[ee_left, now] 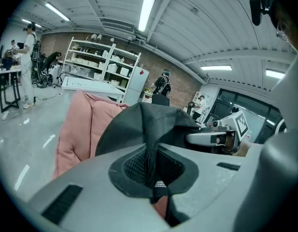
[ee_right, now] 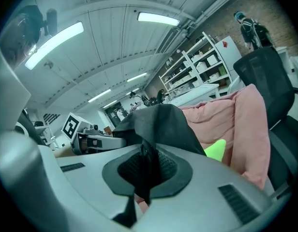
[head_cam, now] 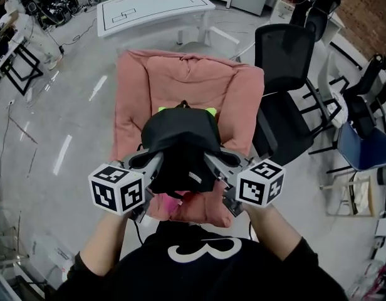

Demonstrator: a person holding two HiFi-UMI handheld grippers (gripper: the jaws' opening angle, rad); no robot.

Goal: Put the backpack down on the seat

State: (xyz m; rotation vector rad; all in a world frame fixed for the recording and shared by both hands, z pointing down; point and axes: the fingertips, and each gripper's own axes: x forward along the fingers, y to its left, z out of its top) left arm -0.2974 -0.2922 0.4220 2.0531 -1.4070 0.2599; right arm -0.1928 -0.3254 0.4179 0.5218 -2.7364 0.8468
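Observation:
A black backpack (head_cam: 180, 144) hangs between my two grippers, above the front of a pink padded seat (head_cam: 180, 83). My left gripper (head_cam: 156, 163) is shut on the bag's left side and my right gripper (head_cam: 210, 162) on its right side. Lime green trim (head_cam: 210, 111) shows at the bag's far edge. In the left gripper view black backpack fabric (ee_left: 139, 124) is pinched between the shut jaws of the left gripper (ee_left: 154, 178), with the pink seat (ee_left: 81, 124) behind. The right gripper view shows the right gripper (ee_right: 144, 178) shut on the backpack fabric (ee_right: 158, 122), and the seat (ee_right: 236, 115) beyond.
A black office chair (head_cam: 287, 99) stands close to the seat's right side. A white table (head_cam: 152, 5) is beyond the seat, and a blue chair (head_cam: 362, 146) sits at the far right. Shelves (ee_left: 100, 62) line the back wall; a person (ee_left: 25, 66) stands far left.

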